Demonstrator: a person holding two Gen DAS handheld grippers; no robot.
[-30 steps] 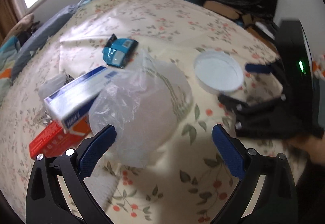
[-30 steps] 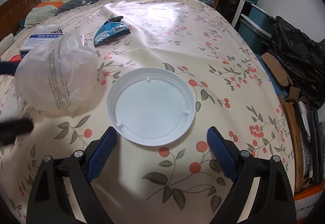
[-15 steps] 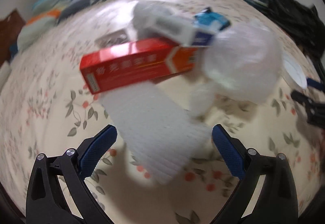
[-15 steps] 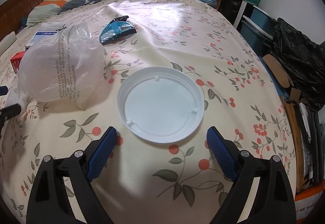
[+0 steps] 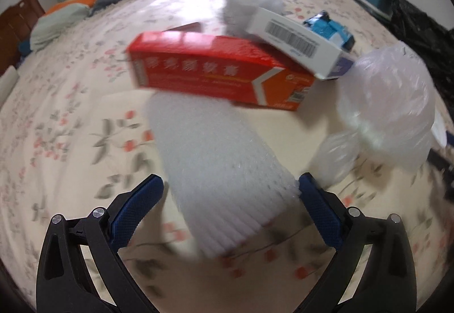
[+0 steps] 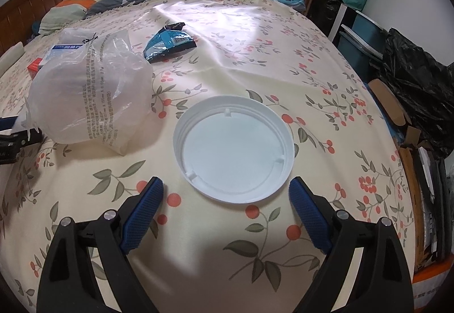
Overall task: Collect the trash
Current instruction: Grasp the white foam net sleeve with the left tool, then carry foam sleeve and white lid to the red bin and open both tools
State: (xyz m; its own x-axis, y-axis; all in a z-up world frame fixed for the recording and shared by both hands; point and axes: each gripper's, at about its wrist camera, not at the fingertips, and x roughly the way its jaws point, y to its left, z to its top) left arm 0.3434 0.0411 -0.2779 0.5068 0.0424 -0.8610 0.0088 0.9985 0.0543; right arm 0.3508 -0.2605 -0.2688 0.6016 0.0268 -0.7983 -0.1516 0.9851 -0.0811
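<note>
Left wrist view: nothing was yet collected; foam sleeve [image 5: 224, 171] lay between spread left gripper [image 5: 231, 196]; right gripper [image 6: 226, 193] was spread before lid [image 6: 234, 148].

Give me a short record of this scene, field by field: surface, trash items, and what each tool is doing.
surface: floral bedspread
trash: white foam sleeve, red box, white barcode box, clear plastic bag, blue wrapper, white round lid
left tool: open, foam sleeve between its fingers, not gripped
right tool: open, empty, just short of the lid
</note>
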